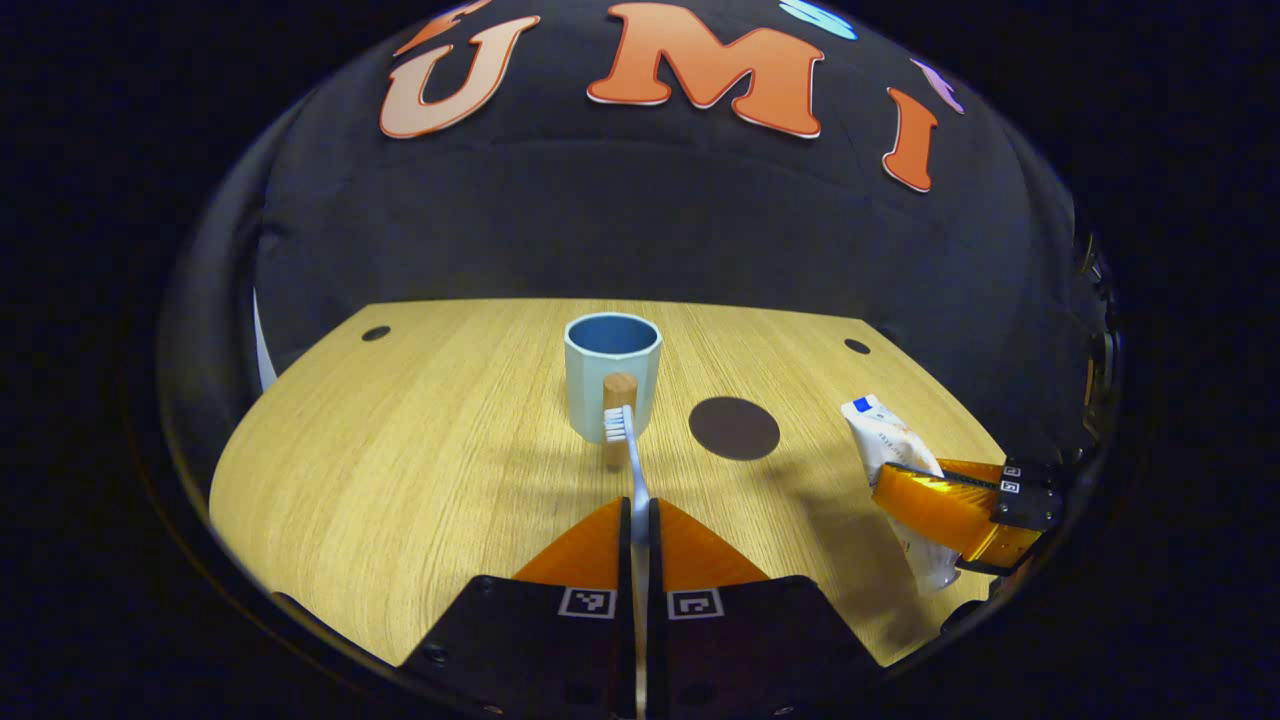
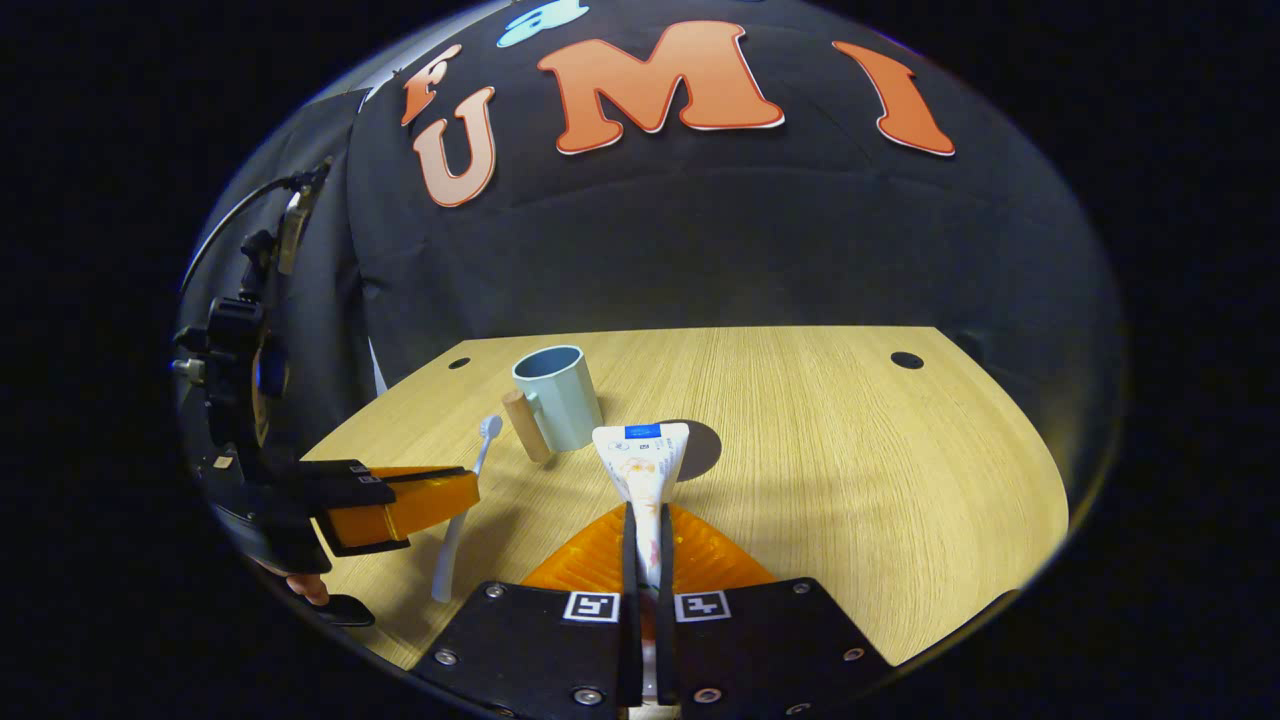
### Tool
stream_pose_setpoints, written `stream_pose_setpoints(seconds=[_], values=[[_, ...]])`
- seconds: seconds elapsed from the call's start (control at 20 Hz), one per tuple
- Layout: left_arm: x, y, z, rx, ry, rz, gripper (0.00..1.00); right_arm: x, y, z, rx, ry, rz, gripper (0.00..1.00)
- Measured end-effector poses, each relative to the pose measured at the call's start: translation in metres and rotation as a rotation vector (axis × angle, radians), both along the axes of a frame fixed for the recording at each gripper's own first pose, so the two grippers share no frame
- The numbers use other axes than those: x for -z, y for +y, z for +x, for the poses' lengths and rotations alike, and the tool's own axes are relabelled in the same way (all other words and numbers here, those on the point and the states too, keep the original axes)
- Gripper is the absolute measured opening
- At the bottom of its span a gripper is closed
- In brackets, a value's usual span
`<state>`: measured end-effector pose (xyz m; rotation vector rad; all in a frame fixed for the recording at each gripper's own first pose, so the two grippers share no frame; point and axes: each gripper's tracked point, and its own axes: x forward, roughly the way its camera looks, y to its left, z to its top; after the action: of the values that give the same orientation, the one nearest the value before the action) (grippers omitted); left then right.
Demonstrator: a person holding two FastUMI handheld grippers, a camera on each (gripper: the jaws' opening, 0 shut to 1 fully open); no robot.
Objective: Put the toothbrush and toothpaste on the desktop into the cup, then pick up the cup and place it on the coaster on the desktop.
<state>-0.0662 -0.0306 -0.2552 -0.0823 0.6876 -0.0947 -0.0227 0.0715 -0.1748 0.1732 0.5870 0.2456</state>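
Above the desktop [image 1: 400, 450], each tool clamps toothbrush [image 1: 628, 450], toothpaste [image 2: 645, 470].

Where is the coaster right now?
In the left gripper view the coaster lies flat on the desktop, just right of the cup, with the toothpaste farther right.

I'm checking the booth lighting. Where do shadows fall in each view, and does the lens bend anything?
Left gripper view: the cup and toothpaste tube cast shadows on the desktop, whose far edge bows. Right gripper view: a shadow lies behind the toothpaste tube, over the coaster; the desktop curves toward the rim.
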Motion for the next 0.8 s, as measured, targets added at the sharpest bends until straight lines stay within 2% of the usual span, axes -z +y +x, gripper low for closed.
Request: stream_pose_setpoints(seconds=[0.3,0.55,0.8], values=[[-0.007,0.006,0.016,-0.010,-0.167,0.016,0.04,-0.029,0.003,0.011,0.008,-0.078,0.041,0.05],[-0.021,0.017,0.033,-0.031,-0.326,0.046,0.04,-0.038,-0.005,0.019,0.028,-0.126,0.023,0.05],[-0.045,0.025,0.062,-0.113,-0.449,0.033,0.04,-0.055,-0.010,0.031,0.042,-0.173,0.013,0.05]])
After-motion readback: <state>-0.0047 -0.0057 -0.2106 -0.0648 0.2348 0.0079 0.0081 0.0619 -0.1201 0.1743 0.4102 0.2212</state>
